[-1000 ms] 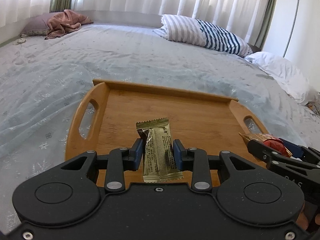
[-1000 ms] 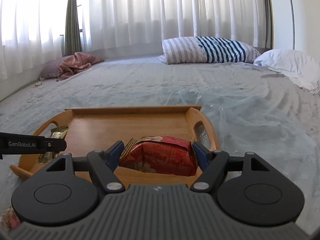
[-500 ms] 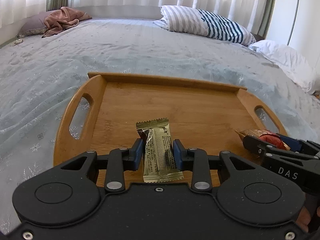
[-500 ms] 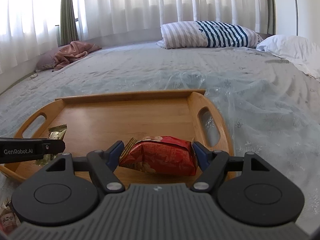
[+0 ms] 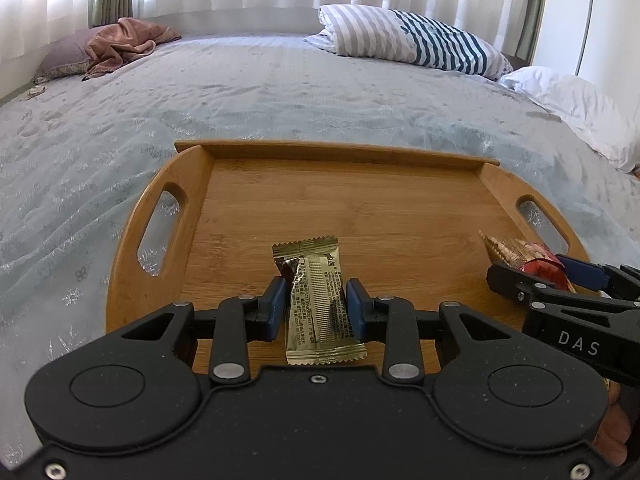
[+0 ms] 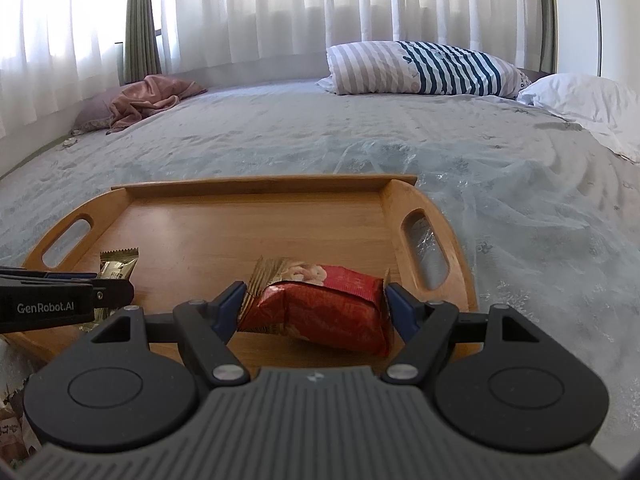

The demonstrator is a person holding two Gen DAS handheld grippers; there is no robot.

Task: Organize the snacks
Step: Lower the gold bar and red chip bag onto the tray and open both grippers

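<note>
A wooden tray (image 5: 340, 204) with cut-out handles lies on the bed; it also shows in the right wrist view (image 6: 248, 224). My left gripper (image 5: 316, 308) is shut on a gold snack packet (image 5: 318, 296), held over the tray's near left part. My right gripper (image 6: 316, 308) is shut on a red snack packet (image 6: 320, 304), held over the tray's near right part. The gold packet (image 6: 118, 266) and left gripper show at the left of the right wrist view. The red packet (image 5: 528, 256) shows at the right of the left wrist view.
The bed has a pale grey-blue patterned cover (image 5: 280, 100). A striped pillow (image 5: 408, 42) and a white pillow (image 5: 576, 108) lie at the far right, a pink cloth (image 5: 124, 42) at the far left. More snack packets (image 6: 12, 432) lie by the tray's near left corner.
Both grippers have moved forward and lower over the tray, each still holding its packet. The tray fills more of both views.
</note>
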